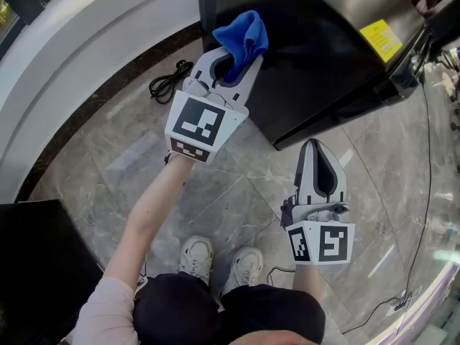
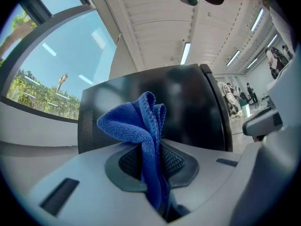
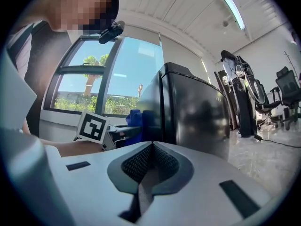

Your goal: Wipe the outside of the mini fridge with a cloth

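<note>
The black mini fridge [image 1: 316,42] stands on the marble floor at the top of the head view. My left gripper [image 1: 233,63] is shut on a bunched blue cloth [image 1: 243,36], and the cloth sits at the fridge's left side, close to or touching it. In the left gripper view the blue cloth [image 2: 138,126] sticks up from between the closed jaws, with the dark fridge [image 2: 188,107] just behind. My right gripper [image 1: 318,165] is shut with nothing in it and hangs apart from the fridge, below its near corner. The right gripper view shows the fridge [image 3: 193,112] and the cloth [image 3: 136,119] beside it.
A black cable [image 1: 169,81] lies coiled on the floor left of the fridge. A curved white wall base [image 1: 72,63] runs along the left. A thin cord [image 1: 424,192] trails over the floor at right. My shoes [image 1: 215,257] stand below the grippers. Office chairs [image 3: 282,98] stand far right.
</note>
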Action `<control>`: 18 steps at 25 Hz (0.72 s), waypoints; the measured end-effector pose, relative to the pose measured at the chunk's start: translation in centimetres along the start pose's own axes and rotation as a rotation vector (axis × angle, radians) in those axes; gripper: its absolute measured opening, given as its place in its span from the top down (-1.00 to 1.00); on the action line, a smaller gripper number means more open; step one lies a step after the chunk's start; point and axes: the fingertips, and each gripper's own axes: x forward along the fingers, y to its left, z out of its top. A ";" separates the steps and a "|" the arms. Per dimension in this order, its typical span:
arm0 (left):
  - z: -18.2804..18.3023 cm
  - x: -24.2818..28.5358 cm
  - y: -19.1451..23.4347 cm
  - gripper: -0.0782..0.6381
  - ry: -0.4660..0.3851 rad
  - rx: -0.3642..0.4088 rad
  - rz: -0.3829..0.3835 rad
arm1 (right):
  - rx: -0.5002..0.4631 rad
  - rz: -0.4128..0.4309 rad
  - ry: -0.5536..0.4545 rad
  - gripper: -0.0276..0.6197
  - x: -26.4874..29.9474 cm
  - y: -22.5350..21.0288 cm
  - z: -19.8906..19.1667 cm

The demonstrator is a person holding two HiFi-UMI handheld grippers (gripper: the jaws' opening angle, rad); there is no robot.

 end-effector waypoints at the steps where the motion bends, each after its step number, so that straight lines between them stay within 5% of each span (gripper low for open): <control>1: 0.3 -0.1 -0.8 0.63 -0.005 -0.011 -0.014 | -0.008 -0.017 0.000 0.88 -0.1 -0.5 0.0; 8: 1.9 -1.0 -6.6 0.63 -0.040 -0.061 -0.133 | -0.014 -0.148 -0.011 0.88 -0.9 -4.5 0.2; 18: 4.0 -1.9 -11.6 0.63 -0.111 -0.105 -0.267 | 0.008 -0.161 -0.021 0.88 -1.7 -4.9 0.6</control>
